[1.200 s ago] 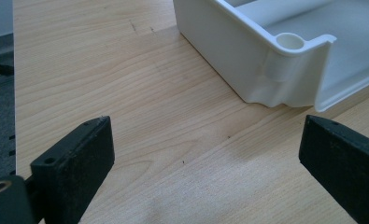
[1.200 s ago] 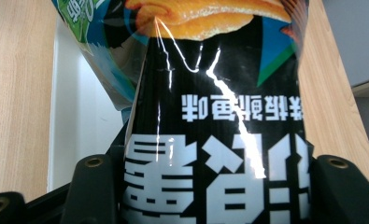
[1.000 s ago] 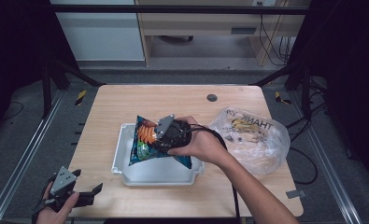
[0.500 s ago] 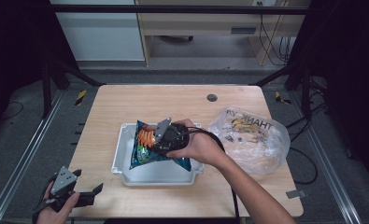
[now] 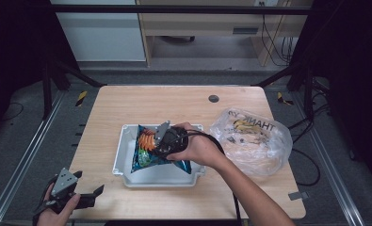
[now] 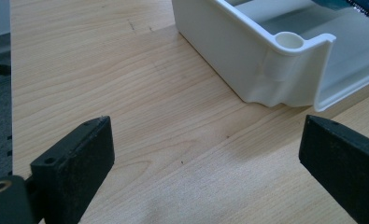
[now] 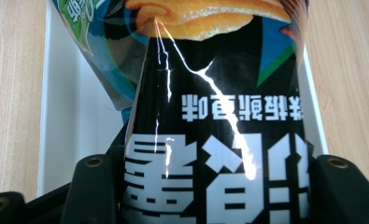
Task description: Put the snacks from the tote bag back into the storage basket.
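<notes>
A blue and black snack bag [image 5: 148,153] with orange print hangs over the white plastic tray [image 5: 127,176] at the middle of the wooden table. My right gripper [image 5: 162,141] is shut on the snack bag; in the right gripper view the bag [image 7: 215,140] fills the space between the two black jaws, above the tray [image 7: 79,116]. My left gripper [image 5: 87,197] rests low at the table's front left corner, open, with nothing between its jaws. The left gripper view looks across bare wood to a corner of the tray [image 6: 285,60].
A clear plastic shopping bag [image 5: 252,139] with goods inside lies to the right of the tray. A small dark round hole [image 5: 214,98] sits near the table's far edge. Metal frame rails run along both sides of the table.
My right gripper has shifted slightly with the snack bag over the tray. The left gripper has stayed where it was.
</notes>
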Tool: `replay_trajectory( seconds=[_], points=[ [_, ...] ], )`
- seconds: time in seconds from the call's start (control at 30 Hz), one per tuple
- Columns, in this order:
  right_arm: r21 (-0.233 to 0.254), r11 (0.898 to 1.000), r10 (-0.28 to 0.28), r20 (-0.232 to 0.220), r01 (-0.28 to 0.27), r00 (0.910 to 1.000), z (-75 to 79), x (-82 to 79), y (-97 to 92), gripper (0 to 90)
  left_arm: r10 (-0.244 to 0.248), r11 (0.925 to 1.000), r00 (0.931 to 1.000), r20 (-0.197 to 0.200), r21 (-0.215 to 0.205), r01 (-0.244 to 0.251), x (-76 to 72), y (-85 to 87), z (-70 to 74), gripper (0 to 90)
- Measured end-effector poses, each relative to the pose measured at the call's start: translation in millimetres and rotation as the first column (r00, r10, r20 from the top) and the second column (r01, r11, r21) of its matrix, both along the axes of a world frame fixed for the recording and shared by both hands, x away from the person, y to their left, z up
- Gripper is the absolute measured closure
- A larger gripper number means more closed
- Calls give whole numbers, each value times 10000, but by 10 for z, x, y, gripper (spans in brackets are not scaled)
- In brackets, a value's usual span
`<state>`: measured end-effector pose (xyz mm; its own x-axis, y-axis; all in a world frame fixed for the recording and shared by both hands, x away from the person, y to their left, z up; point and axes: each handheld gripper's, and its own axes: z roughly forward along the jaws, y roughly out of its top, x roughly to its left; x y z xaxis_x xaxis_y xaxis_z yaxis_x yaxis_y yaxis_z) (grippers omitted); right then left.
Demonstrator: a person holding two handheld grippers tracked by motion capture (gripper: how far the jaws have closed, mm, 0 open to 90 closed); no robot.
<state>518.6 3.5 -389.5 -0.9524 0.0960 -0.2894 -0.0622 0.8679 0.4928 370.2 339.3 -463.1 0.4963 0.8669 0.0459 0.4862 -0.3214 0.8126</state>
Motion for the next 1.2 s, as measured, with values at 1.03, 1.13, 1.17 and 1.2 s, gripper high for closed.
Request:
replay_trajectory(
  seconds=[1.03,1.13,1.17,1.2],
  points=[
    [-185,9998,-8,-343,2,9994,-194,60,28,412,-7,10000,10000,-1,9,7,0,-2,0,31],
    [-236,9997,-69,-406,60,9992,-201,61,29,411,-16,10000,10000,2,16,16,0,-3,0,31],
    [-240,9997,-77,-424,67,9991,-206,61,30,411,-22,10000,10000,-12,10,22,0,-3,0,31],
    [-250,9997,-69,-432,58,9990,-211,63,32,411,-20,10000,10000,-12,9,20,0,-3,0,31]
  ],
)
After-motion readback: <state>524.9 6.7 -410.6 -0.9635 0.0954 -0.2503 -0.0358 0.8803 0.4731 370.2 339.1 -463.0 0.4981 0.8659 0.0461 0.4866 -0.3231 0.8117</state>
